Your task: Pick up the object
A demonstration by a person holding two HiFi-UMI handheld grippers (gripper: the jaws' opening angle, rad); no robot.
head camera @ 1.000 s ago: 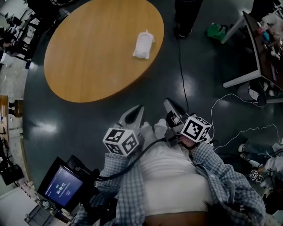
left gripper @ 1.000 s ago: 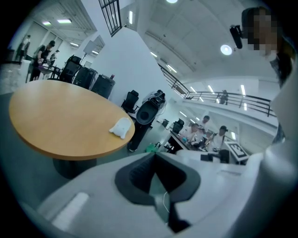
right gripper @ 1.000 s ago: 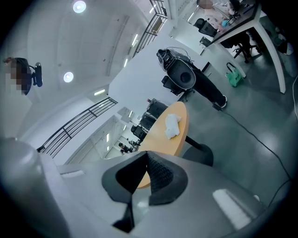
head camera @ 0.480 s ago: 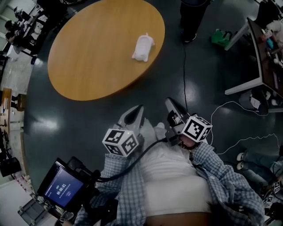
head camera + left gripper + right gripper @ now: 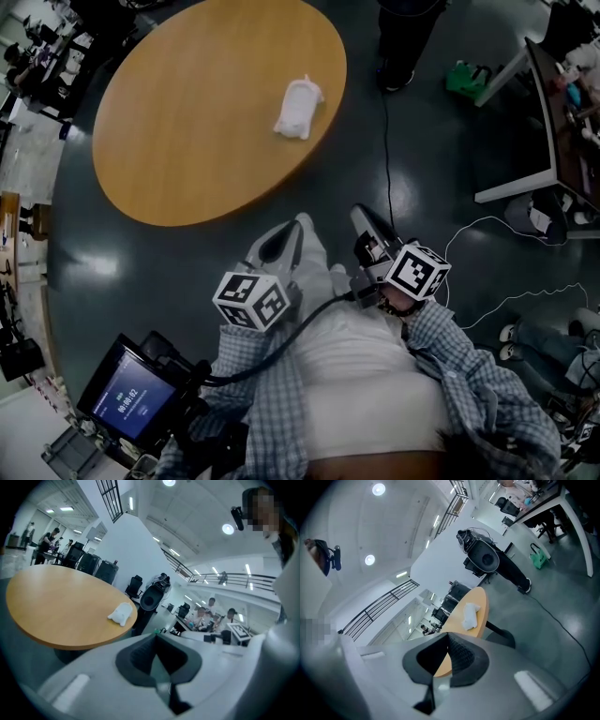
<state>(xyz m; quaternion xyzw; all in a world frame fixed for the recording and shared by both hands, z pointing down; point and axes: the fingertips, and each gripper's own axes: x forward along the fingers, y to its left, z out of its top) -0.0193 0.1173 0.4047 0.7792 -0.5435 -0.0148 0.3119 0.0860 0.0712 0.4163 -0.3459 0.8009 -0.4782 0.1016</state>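
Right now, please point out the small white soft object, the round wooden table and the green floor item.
small white soft object (image 5: 298, 108): head view, its middle.
round wooden table (image 5: 178, 131): head view, bare top.
green floor item (image 5: 466, 81): head view, its middle.

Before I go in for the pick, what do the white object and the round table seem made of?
White object: looks like soft cloth or plush, matte, with rounded, lumpy edges; too small to be sure. Round table: wood or wood-look laminate, smooth, satin, even warm brown with faint sheen.
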